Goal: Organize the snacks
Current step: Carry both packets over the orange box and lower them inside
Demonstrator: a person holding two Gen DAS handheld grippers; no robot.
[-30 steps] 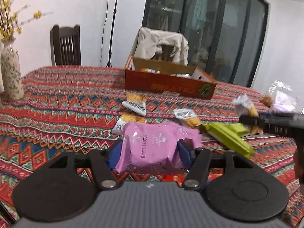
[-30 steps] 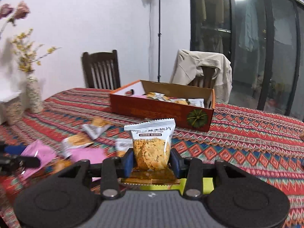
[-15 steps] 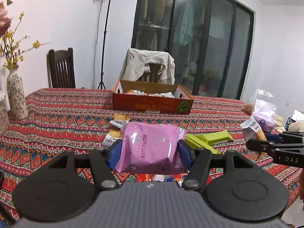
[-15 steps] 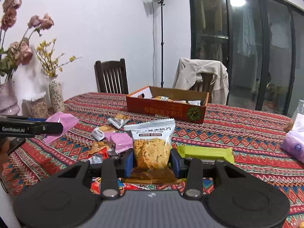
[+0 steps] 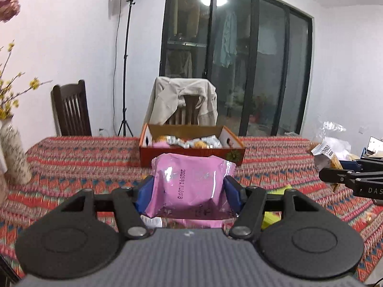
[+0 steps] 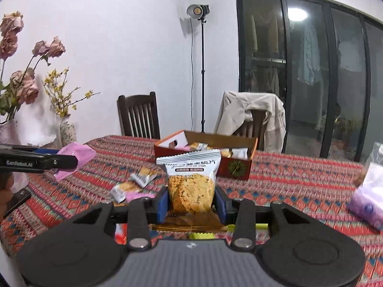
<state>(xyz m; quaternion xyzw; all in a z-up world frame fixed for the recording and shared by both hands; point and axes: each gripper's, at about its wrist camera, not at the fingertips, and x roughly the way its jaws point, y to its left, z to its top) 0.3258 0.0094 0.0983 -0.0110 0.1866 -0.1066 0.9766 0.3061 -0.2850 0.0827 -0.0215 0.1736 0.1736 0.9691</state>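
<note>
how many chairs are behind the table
2: a bare dark chair toward the left, and one draped with a beige jacket behind the box. Others may be out of view.

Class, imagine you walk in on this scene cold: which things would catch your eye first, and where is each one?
First, the pink packet clamped in the left tongs, close to the camera. Next, the clear biscuit packet pinched upright in the right tongs. Behind both, a red cardboard box, already holding several snacks, sits on the patterned tablecloth, with loose packets scattered in front of it.
</note>
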